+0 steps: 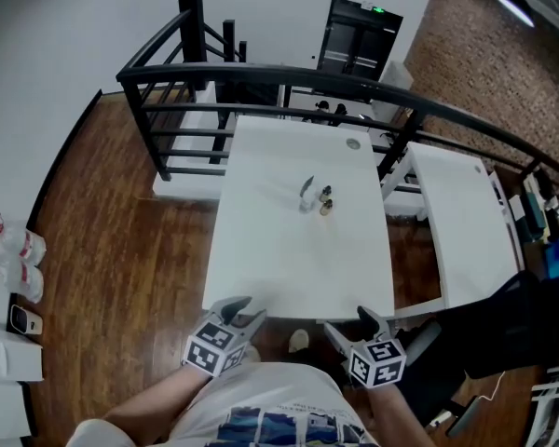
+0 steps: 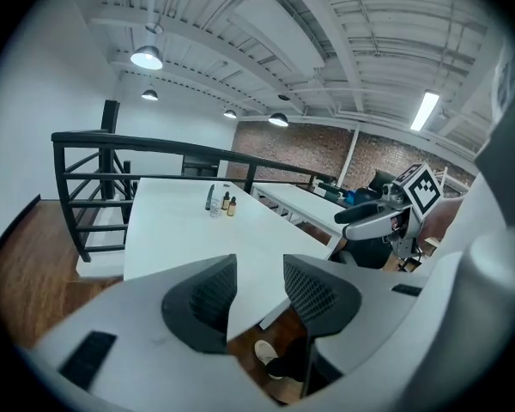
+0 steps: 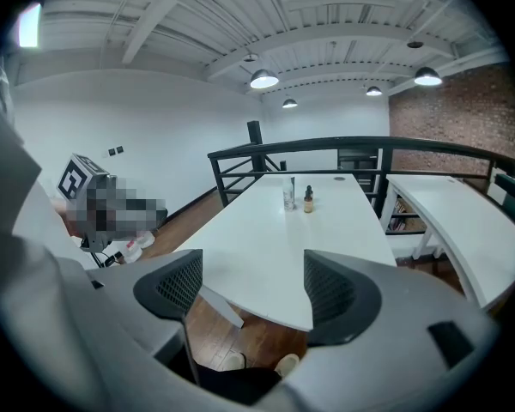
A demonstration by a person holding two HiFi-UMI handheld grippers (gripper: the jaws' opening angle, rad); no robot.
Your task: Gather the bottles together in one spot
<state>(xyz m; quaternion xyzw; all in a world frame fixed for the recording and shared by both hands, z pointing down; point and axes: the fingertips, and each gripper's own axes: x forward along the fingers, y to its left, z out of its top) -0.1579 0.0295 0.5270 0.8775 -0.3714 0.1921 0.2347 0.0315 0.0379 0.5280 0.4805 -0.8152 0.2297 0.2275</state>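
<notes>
Two grippers, both mine, hang at the near edge of the white table (image 1: 261, 268): my left gripper (image 1: 244, 311) is by its near left corner and my right gripper (image 1: 352, 322) by its near right corner. Each has its jaws apart, and nothing sits between them; through the gaps I see only the table edge and the wooden floor (image 1: 130, 250) (the right pair stands the wider). The bottles (image 1: 319, 199) stand close together on the far half of the table, near its middle and well apart from both grippers. Among them I make out a clear bottle (image 3: 289, 196) on the left and a small amber bottle (image 3: 308, 200) just beside it on the right. A black railing (image 1: 261, 73) runs round the far end, and a second white table (image 1: 461, 222) stands to the right.
</notes>
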